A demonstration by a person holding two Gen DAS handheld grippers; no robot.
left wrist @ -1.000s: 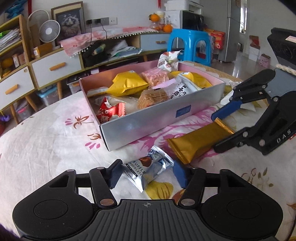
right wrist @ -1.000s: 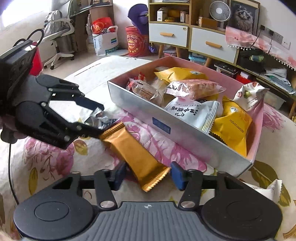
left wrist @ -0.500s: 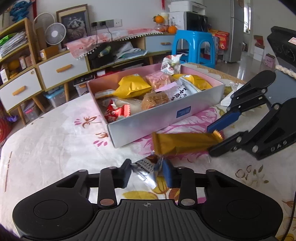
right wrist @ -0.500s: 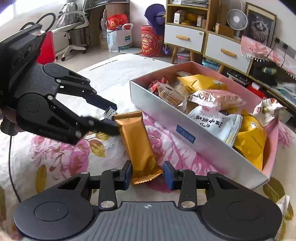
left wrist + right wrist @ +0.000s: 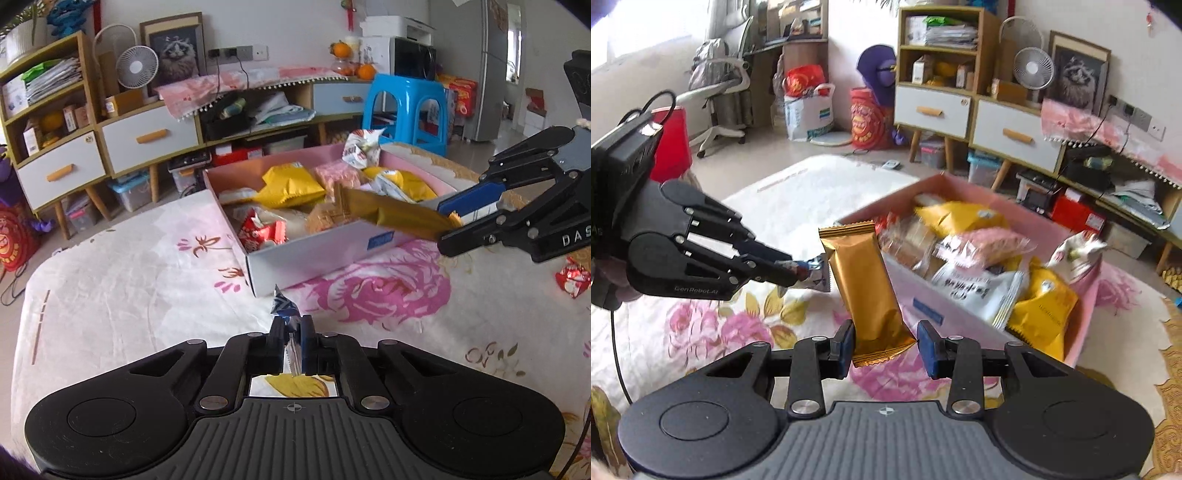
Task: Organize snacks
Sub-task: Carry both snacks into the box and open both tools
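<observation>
My left gripper (image 5: 291, 332) is shut on a small silver-blue chocolate packet (image 5: 282, 306), which is lifted off the floral cloth. In the right wrist view this gripper (image 5: 798, 273) reaches in from the left with the packet (image 5: 817, 271) at its tips. My right gripper (image 5: 884, 341) is shut on the lower end of a long gold snack packet (image 5: 864, 280) that stands up from its pads. From the left wrist view the right gripper (image 5: 454, 225) holds the gold packet (image 5: 391, 212) over the near wall of the snack box (image 5: 314, 258). The box (image 5: 960, 184) is pink inside and holds several snack bags.
A red wrapped candy (image 5: 570, 278) lies on the floral tablecloth (image 5: 129, 295) at the right. Beyond the table stand a blue stool (image 5: 406, 107), low drawers (image 5: 147, 136) and a shelf unit (image 5: 938, 55). An office chair (image 5: 720, 92) stands far left.
Both grippers have shut on their packets and lifted them off the cloth. The gold packet has risen and swung over the box's near wall.
</observation>
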